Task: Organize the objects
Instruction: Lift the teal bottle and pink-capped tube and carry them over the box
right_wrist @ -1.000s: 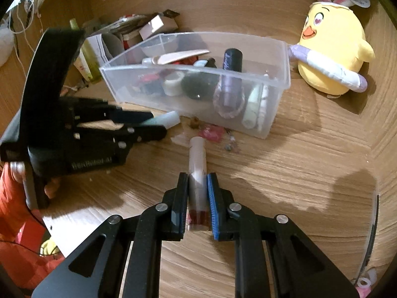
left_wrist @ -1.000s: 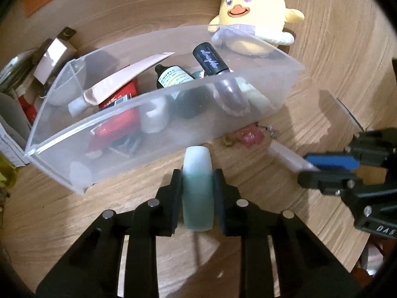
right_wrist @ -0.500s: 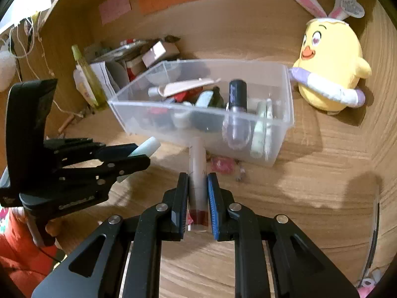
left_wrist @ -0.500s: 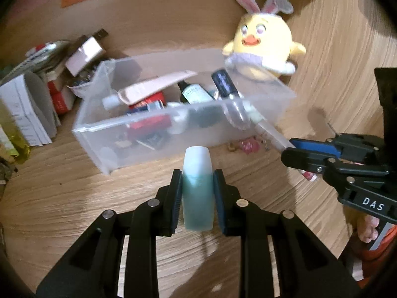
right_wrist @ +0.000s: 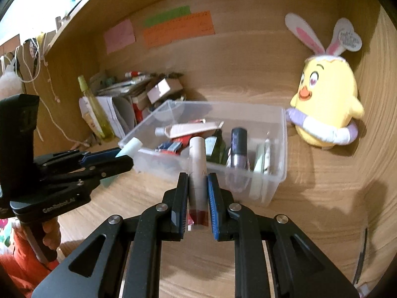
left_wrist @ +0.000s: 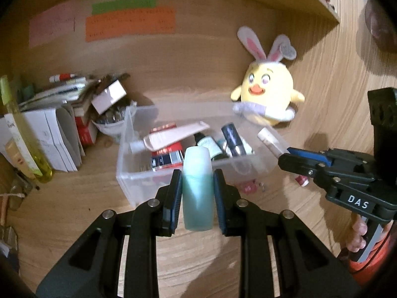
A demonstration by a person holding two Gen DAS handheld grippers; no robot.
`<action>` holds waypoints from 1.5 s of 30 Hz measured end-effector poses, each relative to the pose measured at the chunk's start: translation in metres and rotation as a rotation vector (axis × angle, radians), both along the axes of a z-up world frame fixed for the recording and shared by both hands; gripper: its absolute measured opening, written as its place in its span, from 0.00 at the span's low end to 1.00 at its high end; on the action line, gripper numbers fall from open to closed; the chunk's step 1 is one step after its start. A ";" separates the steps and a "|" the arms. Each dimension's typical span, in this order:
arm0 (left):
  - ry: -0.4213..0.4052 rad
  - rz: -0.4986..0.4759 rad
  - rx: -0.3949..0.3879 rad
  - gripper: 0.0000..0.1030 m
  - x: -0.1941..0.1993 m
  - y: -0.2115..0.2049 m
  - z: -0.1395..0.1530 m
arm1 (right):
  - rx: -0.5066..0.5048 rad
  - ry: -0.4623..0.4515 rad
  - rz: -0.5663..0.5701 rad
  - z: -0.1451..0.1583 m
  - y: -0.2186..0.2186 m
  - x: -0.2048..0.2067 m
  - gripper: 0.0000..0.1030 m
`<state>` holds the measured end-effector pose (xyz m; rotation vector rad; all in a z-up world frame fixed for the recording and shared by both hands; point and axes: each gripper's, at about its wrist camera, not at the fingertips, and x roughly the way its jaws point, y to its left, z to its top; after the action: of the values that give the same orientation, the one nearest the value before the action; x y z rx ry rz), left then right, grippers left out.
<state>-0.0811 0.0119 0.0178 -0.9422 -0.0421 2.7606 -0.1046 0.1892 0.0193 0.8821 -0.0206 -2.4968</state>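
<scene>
Currently the left hand-held gripper (left_wrist: 197, 195) is clamped on a teal bottle (left_wrist: 197, 188), held above the tabletop (left_wrist: 74, 198) just before the bin (left_wrist: 129, 181). Right hand-held gripper (right_wrist: 197, 193), marked "DAS", is clamped on a white tube (right_wrist: 197, 171) near the bin's front wall. Wall notes (right_wrist: 178, 28) are illegible.

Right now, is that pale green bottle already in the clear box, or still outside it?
Still outside. The green bottle is clamped in the left gripper, held in the air short of the clear box.
</scene>
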 end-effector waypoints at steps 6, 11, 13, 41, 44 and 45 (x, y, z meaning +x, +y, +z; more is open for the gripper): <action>0.047 0.012 0.011 0.24 -0.006 -0.002 0.018 | 0.000 0.033 -0.027 0.012 0.001 -0.013 0.14; 0.070 0.018 0.014 0.24 -0.014 -0.002 0.028 | 0.005 0.060 -0.046 0.021 0.002 -0.026 0.14; 0.072 0.017 0.023 0.24 -0.019 -0.004 0.032 | 0.007 0.066 -0.052 0.023 0.002 -0.031 0.14; -0.063 0.021 -0.019 0.24 -0.095 -0.001 -0.003 | 0.063 -0.037 -0.127 -0.012 0.010 -0.103 0.14; -0.084 0.014 -0.034 0.24 -0.102 0.003 -0.010 | 0.079 -0.053 -0.128 -0.019 0.008 -0.107 0.14; -0.091 0.013 -0.038 0.24 -0.105 0.004 -0.012 | 0.088 -0.061 -0.126 -0.022 0.007 -0.109 0.14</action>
<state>-0.1857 0.0160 0.0055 -1.0809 -0.0102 2.7376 -0.2133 0.1959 -0.0030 1.0223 0.0141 -2.6039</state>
